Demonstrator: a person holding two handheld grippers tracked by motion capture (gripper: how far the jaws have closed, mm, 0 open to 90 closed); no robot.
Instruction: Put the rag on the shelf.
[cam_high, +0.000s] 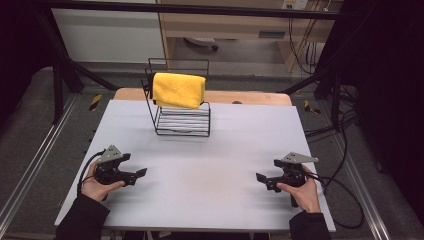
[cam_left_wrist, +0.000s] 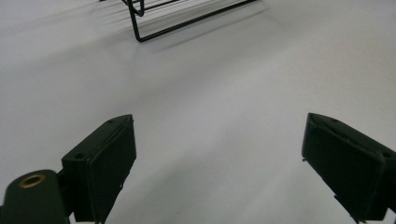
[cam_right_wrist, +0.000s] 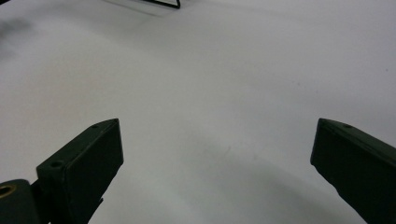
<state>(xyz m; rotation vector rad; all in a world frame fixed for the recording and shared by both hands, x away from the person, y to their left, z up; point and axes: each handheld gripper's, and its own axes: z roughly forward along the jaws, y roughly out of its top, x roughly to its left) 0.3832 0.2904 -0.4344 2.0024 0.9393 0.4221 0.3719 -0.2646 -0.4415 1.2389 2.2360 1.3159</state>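
A yellow cloth (cam_high: 178, 89) hangs folded over the top of a black wire rack (cam_high: 183, 120) at the back middle of the white table (cam_high: 200, 145). My left gripper (cam_high: 141, 173) rests low at the table's front left, held in a hand, jaws wide apart with nothing between them. In the left gripper view the left gripper (cam_left_wrist: 219, 158) looks over bare table toward the rack's base (cam_left_wrist: 187, 18). My right gripper (cam_high: 260, 177) sits at the front right, also open and empty. The right gripper (cam_right_wrist: 217, 163) faces bare table, with a corner of the rack (cam_right_wrist: 170, 3) at the top edge.
Black frame posts (cam_high: 60, 75) and floor rails flank the table. A cable (cam_high: 345, 200) trails off the right edge from the right gripper. A wooden board (cam_high: 250, 97) edges the table's far side, behind the rack.
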